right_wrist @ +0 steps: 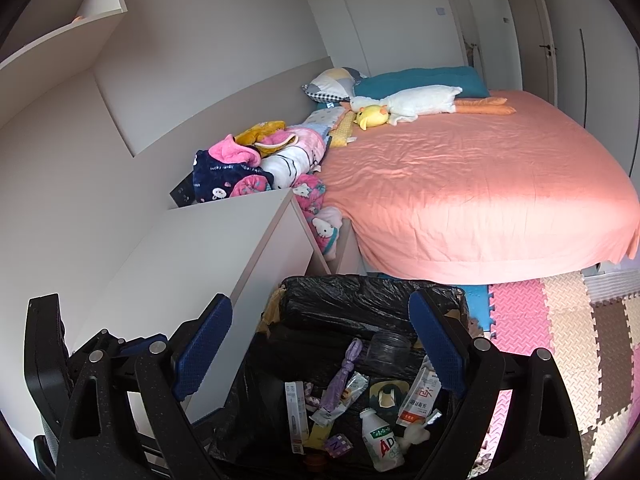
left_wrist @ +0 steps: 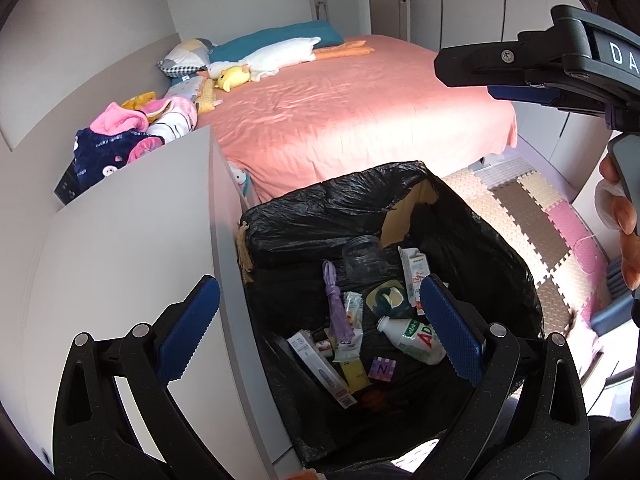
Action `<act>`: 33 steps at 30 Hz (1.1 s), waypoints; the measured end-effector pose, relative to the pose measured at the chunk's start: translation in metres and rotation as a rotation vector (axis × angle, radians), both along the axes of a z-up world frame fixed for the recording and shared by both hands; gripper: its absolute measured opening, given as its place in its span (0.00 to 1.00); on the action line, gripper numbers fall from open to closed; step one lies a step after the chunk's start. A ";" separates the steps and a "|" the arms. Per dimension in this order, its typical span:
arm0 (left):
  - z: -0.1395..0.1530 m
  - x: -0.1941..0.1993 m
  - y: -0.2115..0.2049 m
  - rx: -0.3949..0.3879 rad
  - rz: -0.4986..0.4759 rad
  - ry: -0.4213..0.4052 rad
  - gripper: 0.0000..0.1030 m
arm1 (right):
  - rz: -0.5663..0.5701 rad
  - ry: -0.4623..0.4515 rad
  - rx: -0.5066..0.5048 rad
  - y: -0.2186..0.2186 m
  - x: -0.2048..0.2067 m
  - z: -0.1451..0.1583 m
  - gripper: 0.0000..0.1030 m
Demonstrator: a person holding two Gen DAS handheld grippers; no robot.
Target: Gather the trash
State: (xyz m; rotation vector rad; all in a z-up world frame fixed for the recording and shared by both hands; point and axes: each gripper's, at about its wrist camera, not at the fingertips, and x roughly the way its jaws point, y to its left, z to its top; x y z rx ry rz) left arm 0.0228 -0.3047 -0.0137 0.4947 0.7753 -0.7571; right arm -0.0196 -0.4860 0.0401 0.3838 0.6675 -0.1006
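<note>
Trash lies in the black-bag-lined cardboard box (left_wrist: 360,216) on the floor by the white cabinet (left_wrist: 132,240), below and between our spread fingers: white plastic drink bottle (right_wrist: 380,442), clear plastic jar (right_wrist: 388,350), purple wrapper (left_wrist: 338,312), cartons. Left gripper (left_wrist: 320,328) and right gripper (right_wrist: 320,344) both gape wide, nothing pinched, tilted down over the box. Pink bed (right_wrist: 480,184) sits behind.

"AD" on white bottle (right_wrist: 380,446); "N" on purple tile (left_wrist: 382,369); "DA" on right gripper (left_wrist: 618,58); "lucky rabbit" on navy garment (left_wrist: 105,142).
</note>
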 end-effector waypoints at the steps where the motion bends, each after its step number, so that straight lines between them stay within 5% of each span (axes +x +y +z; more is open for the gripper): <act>1: 0.000 -0.002 0.000 -0.004 -0.007 -0.003 0.94 | 0.000 0.000 0.000 0.000 0.000 0.000 0.87; 33: 0.005 -0.007 -0.002 -0.011 -0.023 0.000 0.94 | -0.002 -0.004 0.000 -0.001 -0.002 0.002 0.87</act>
